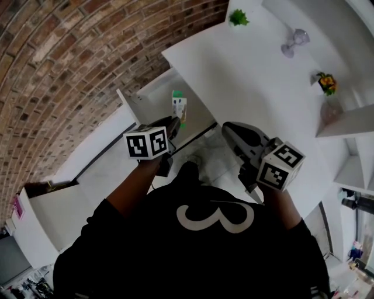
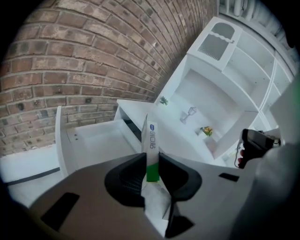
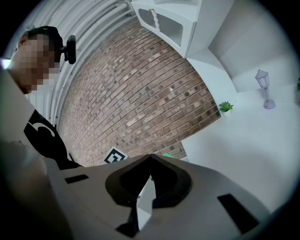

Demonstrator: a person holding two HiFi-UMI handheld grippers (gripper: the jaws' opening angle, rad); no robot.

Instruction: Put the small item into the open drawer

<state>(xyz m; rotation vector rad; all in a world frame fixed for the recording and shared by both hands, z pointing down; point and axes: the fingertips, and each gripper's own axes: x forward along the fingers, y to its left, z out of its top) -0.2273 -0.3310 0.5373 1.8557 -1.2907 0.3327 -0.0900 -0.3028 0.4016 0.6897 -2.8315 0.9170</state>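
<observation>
Small item [image 2: 151, 140]: slim white-and-green packet, pinched flat between the fingers of the left gripper [image 2: 150, 165], with its long axis running out past the fingertips. Location: in the air at the open drawer [image 1: 153, 93], below the counter [image 1: 251, 70] edge by the brick wall; the cavity lies ahead-left of the fingers. Right gripper [image 3: 150, 156]: fingers together, empty, farther away. Judged need: lower, then release.

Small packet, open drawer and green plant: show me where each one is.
small packet [image 2: 152, 138]: left gripper view, on its white printed upper part.
open drawer [image 2: 98, 140]: left gripper view, on its bare inside floor.
green plant [image 1: 238, 17]: head view, on its leaves.
</observation>
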